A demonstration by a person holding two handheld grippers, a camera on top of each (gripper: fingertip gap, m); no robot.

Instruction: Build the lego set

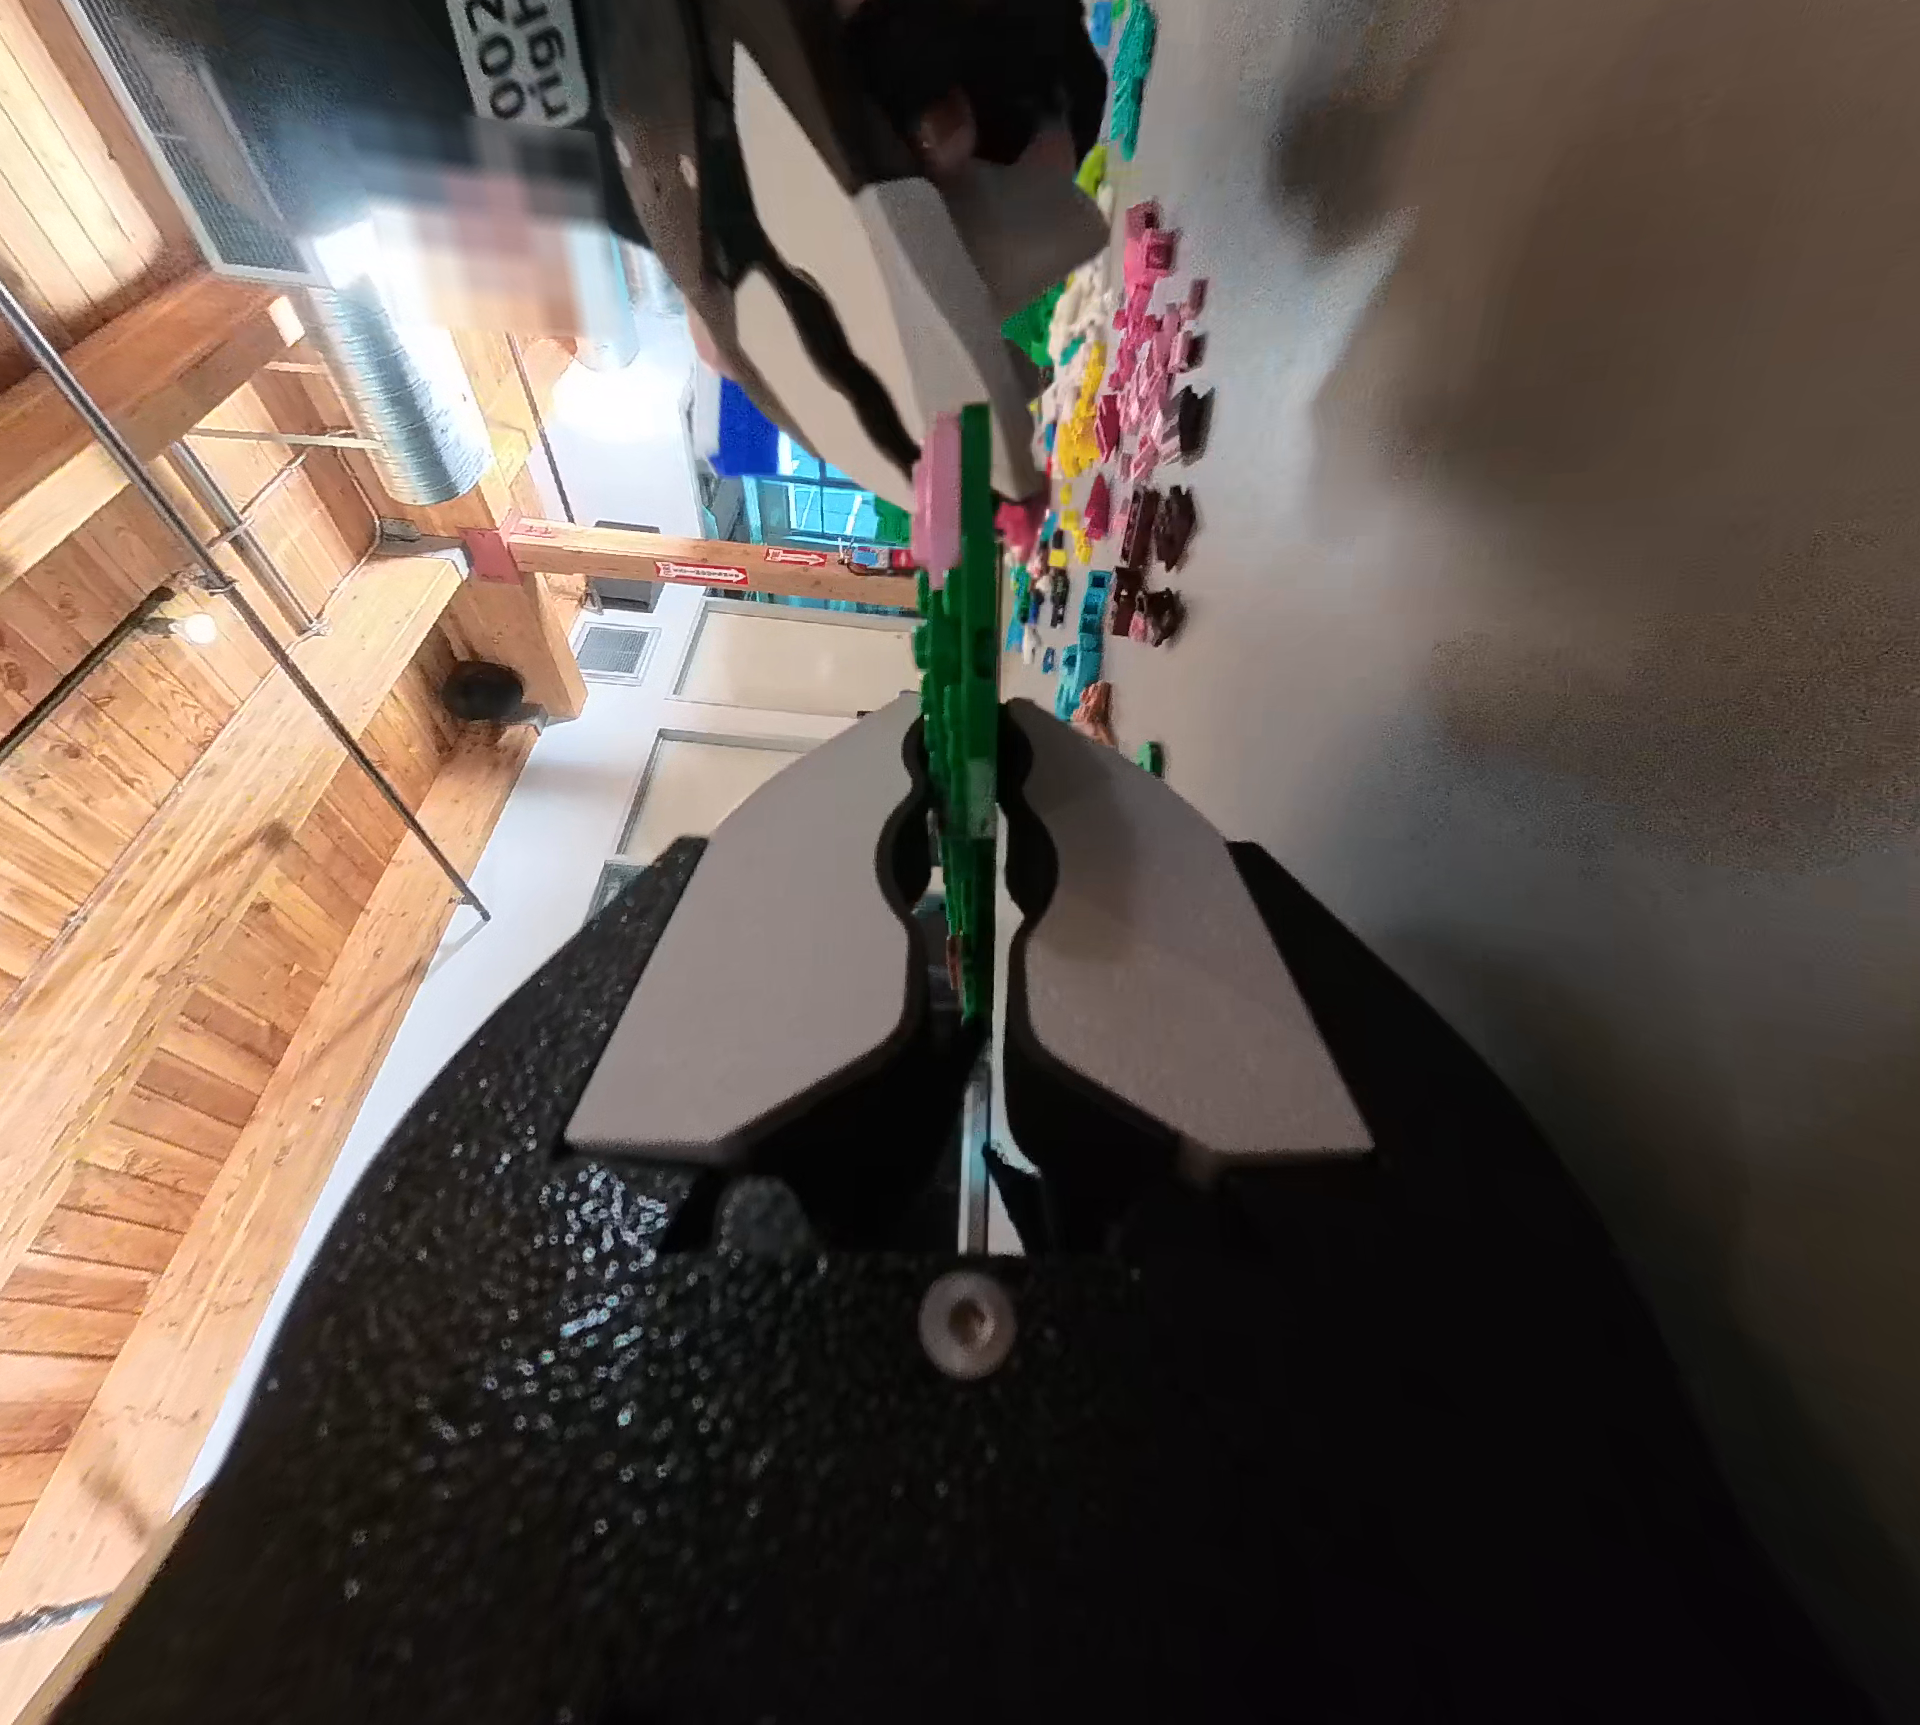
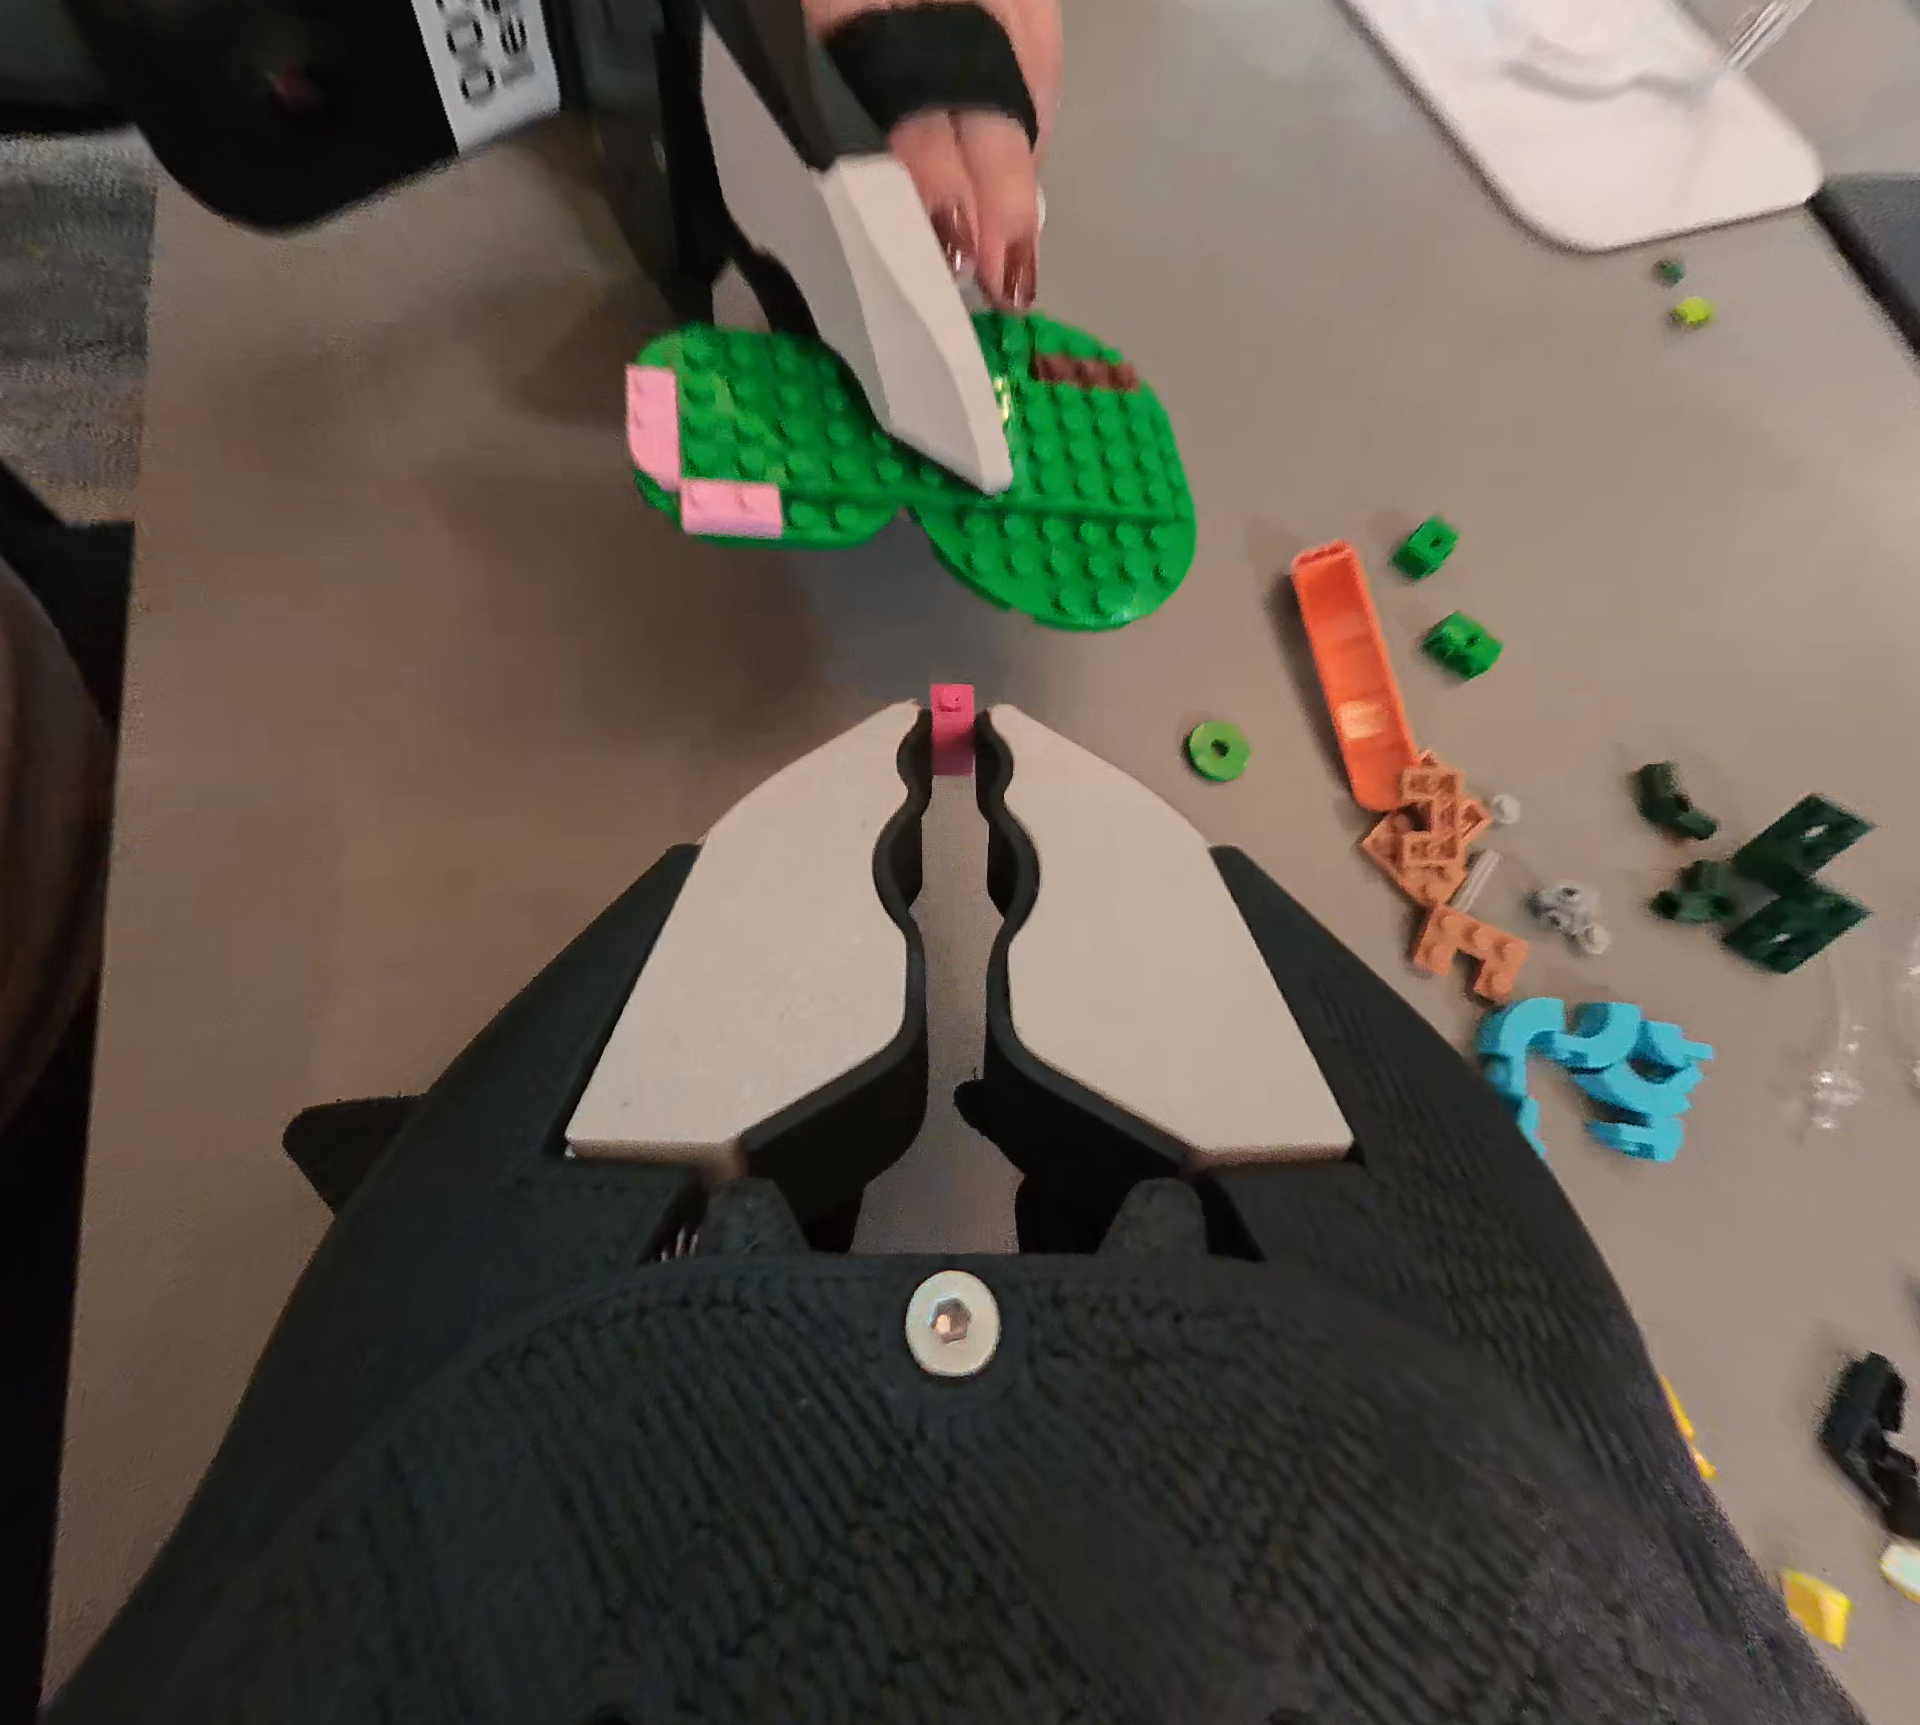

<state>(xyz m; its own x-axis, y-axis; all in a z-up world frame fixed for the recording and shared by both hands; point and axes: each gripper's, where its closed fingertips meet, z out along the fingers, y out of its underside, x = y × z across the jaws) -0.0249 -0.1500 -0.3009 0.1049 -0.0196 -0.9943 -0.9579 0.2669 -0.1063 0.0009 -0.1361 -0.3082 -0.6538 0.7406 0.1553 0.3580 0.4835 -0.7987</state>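
My left gripper (image 1: 961,719) is shut on the edge of a green studded baseplate (image 1: 971,636), seen edge-on with a light pink plate (image 1: 940,491) on its far end. In the right wrist view the baseplate (image 2: 1070,522) hangs above the grey table (image 2: 416,688), with the left gripper (image 2: 977,470) clamped on it. Two light pink plates (image 2: 651,418) sit at its left rim and a brown strip (image 2: 1086,371) at its far right. My right gripper (image 2: 954,714) is shut on a small magenta brick (image 2: 953,730), just short of the baseplate. It also shows in the left wrist view (image 1: 1013,480).
An orange brick separator (image 2: 1351,667), small green pieces (image 2: 1429,548), tan plates (image 2: 1434,844), dark green pieces (image 2: 1787,886) and blue curved pieces (image 2: 1590,1083) lie to the right. A white stand base (image 2: 1538,44) is at the far right. Piles of coloured bricks (image 1: 1143,428) lie beyond. The tips of both grippers are at nearly the same place. Between my left fingertips and the orange brick separator (image 2: 1351,667) there is roughly 11 centimeters.
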